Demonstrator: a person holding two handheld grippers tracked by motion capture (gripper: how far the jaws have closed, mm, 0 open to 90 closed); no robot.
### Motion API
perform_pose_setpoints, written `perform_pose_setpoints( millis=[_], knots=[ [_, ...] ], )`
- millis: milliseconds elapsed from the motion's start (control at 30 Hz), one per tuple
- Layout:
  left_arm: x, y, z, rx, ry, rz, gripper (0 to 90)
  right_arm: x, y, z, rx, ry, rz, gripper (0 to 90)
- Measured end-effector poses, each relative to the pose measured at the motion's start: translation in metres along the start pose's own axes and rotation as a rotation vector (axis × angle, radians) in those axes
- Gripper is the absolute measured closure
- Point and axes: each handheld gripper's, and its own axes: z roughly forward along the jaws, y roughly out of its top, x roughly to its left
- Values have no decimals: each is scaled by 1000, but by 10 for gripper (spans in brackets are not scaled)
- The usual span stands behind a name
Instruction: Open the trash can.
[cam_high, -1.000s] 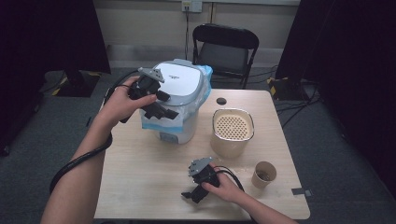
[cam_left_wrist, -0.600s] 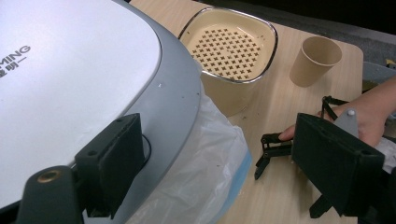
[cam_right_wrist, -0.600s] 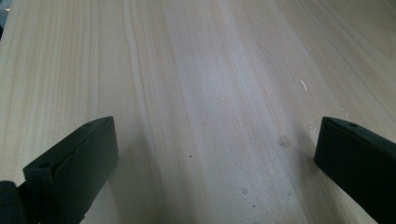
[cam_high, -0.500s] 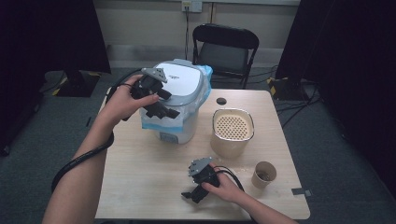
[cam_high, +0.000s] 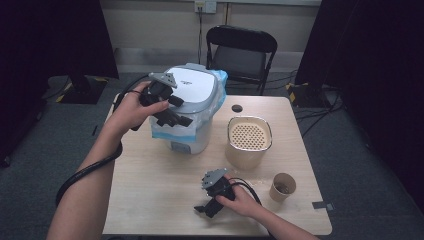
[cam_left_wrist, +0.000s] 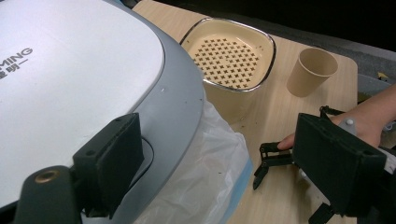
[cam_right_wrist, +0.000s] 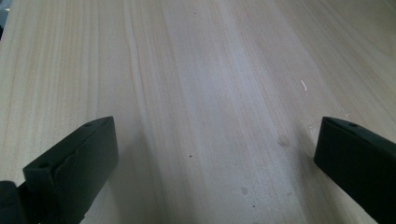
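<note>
White on top and grey round its rim, the lid (cam_high: 192, 87) sits closed on a pale bin (cam_high: 187, 142) at the far left of the wooden table (cam_high: 150, 190). A clear and blue plastic bag (cam_high: 167, 131) hangs out from under it.

The left gripper (cam_high: 175, 117) is held at the lid's near-left edge, raised off the table and angled across the rim. In the left gripper view its jaws stand a little apart and have just been opening. One jaw lies over the grey rim of the lid (cam_left_wrist: 70, 70). The other hangs out beyond the edge, clear of the rim, above the bag (cam_left_wrist: 205, 177) and the tabletop. So the lid's edge is between the jaws, but they are not pressing on it.

The right gripper (cam_high: 206, 207) rests low on the table's near side, well apart from the bin, in the right hand (cam_high: 240, 200). The right gripper view shows its jaws spread wide with only bare wood (cam_right_wrist: 201, 116) between them.

A beige perforated basket (cam_high: 249, 135) with a metal rim stands just right of the bin. A paper cup (cam_high: 282, 186) is nearer the right edge. A black chair (cam_high: 240, 50) stands behind the table.
</note>
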Motion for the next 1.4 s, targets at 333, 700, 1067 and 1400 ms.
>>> perform_pose_setpoints(
  millis=[333, 700, 1067, 1400],
  knots=[
    [-6, 2, 0, 33, 12, 18, 171, 0, 0, 0, 0, 1, 0, 0],
    [-17, -8, -7, 11, 4, 30, 170, 0, 0, 0, 0, 1, 0, 0],
    [-30, -28, -4, 4, -20, 30, 170, 0, 0, 0, 2, 1, 6, 0],
    [-43, -44, 14, 4, -61, 42, 170, 0, 0, 0, 1, 1, 8, 0]
  ],
)
